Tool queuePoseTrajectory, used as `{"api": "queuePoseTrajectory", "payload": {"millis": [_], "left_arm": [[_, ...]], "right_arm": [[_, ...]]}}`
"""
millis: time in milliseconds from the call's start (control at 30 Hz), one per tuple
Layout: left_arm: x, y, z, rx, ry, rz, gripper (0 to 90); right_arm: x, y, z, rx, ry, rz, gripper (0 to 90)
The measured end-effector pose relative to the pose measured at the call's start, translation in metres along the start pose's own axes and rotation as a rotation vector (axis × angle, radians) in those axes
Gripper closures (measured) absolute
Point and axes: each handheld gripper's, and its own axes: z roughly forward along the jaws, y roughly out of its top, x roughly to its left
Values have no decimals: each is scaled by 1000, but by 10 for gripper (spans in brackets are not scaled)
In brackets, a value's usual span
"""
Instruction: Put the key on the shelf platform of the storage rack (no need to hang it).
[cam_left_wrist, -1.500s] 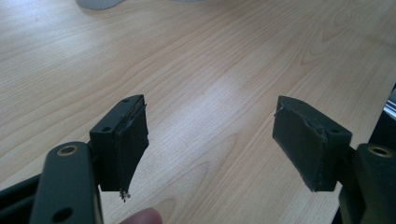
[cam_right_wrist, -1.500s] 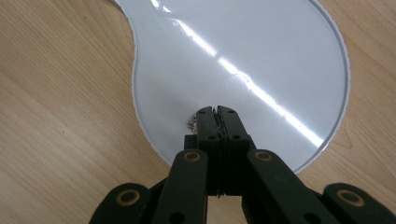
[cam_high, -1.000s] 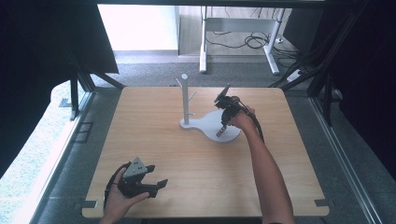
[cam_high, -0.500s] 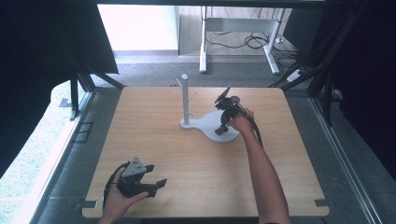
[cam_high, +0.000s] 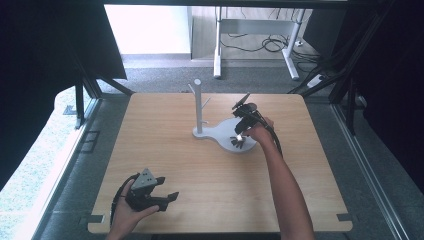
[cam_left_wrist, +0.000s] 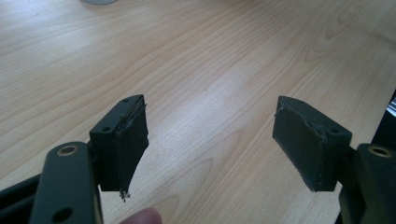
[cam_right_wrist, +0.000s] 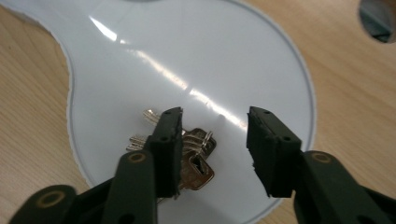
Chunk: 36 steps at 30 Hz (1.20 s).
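Left tongs (cam_high: 167, 196) agape, right tongs (cam_right_wrist: 215, 140) agape

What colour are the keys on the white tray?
Shiny silver. The keys show best in the right gripper view, lying on the glossy white tray.

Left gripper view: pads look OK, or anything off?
The left gripper is open over bare table. Its pads look worn: the left one's facing is peeling, with a frayed shred at its lower tip; the right one's edge is ragged.
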Motion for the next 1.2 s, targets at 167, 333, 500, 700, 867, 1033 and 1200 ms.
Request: {"api": "queuePoseTrajectory", "payload": {"millis": [167, 333, 500, 700, 867, 1033, 1200], "left_arm": [[0, 0, -1, -1, 2, 1, 267], [2, 0, -3, -8, 8, -4, 268], [4, 0, -5, -13, 12, -11, 268], [4, 0, -5, -11, 15, -11, 268], [4, 1, -7, -16, 19, -11, 268], [4, 0, -7, -14, 20, -13, 268], [4, 1, -7, -13, 22, -11, 267]], "right_arm": [[3, -6, -17, -90, -12, 4, 450], [10, -14, -28, -127, -4, -19, 408], [15, -24, -41, -162, 41, -25, 405], [24, -38, -57, -195, 75, -40, 407], [27, -54, -67, -213, 83, -41, 407], [28, -74, -75, -238, 98, -39, 410], [30, -98, -79, -262, 105, -46, 412]]}}
